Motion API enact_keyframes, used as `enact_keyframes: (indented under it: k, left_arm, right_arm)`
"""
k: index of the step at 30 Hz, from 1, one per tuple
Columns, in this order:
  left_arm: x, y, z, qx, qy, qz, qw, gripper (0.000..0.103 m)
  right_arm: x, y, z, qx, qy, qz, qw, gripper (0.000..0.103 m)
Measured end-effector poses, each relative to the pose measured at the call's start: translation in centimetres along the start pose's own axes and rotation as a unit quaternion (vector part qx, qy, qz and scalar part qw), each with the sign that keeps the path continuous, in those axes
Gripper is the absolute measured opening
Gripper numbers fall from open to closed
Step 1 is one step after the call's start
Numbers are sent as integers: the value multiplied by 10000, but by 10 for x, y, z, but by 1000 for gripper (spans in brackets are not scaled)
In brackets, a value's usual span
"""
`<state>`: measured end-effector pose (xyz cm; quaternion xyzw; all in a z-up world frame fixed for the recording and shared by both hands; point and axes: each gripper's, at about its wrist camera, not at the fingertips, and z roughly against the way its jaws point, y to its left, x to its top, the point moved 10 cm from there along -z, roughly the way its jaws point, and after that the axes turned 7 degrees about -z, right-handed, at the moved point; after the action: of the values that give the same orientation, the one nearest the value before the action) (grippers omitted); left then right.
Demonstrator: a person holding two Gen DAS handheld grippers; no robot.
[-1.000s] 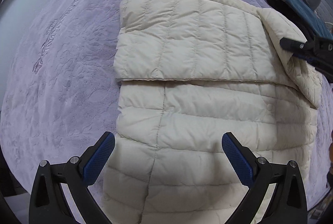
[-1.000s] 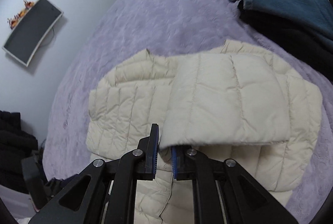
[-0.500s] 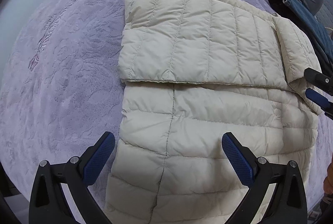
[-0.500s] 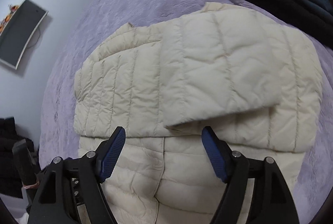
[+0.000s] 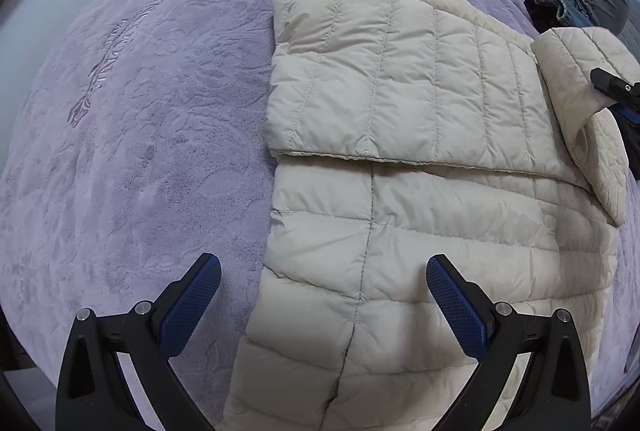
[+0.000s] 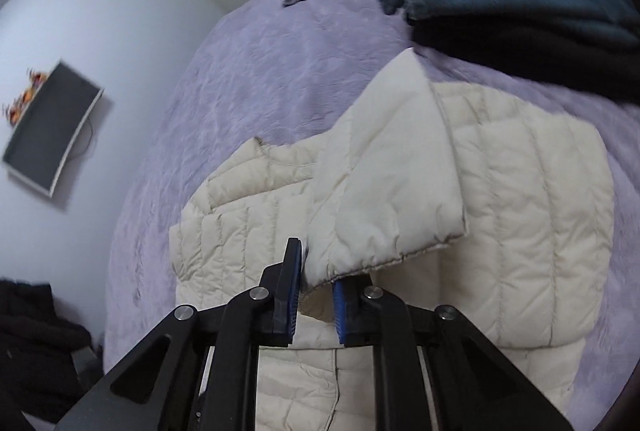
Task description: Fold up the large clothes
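your right gripper (image 6: 316, 287) is pinching the cuff of the cream puffer jacket's (image 5: 400, 159) sleeve (image 6: 384, 191), lifted over its right shoulder; the body is lying leftward (on the purple bedspread (image 5: 140, 111)). your left gripper (image 5: 324, 295) is hovering open above the hem.
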<state>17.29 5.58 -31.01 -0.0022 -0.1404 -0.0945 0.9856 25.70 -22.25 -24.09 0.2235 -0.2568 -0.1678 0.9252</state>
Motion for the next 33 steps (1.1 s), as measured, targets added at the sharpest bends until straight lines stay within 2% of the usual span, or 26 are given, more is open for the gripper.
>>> enact_keyframes:
  k: [4, 7, 12, 16, 20, 24, 26, 30, 33]
  left_arm:
    - [4, 20, 5, 98, -93, 167, 9998, 103]
    - [7, 36, 8, 179, -152, 268, 9994, 103]
    - [13, 48, 12, 297, -200, 312, 9989, 103]
    - [31, 43, 16, 252, -317, 273, 9988, 103]
    - [64, 22, 23, 161, -595, 146, 9980, 103]
    - [111, 0, 19, 73, -812, 44, 9967, 103]
    - [136, -13, 13, 45, -871, 5, 9962, 103]
    - [172, -37, 0, 105, -955, -126, 9953, 103]
    - [174, -47, -18, 234, -784, -273, 9963, 103]
  right_arm:
    - [-25, 41, -23, -68, 375, 854, 9956, 16]
    - [-51, 54, -39, -205, 728, 1231, 9895, 16]
    - [-88, 48, -54, -489, 1349, 1448, 9790, 17]
    - [-100, 30, -38, -518, 1427, 1327, 9795, 17]
    - [-82, -16, -9, -732, 1171, 796, 9872, 17]
    - [-43, -76, 13, -1053, 762, -60, 9915, 17]
    - [-27, -100, 21, -1084, 591, -418, 9915, 17]
    - [3, -127, 22, -1323, 357, -491, 9894, 17]
    - [16, -137, 16, -1372, 364, -448, 9889, 17]
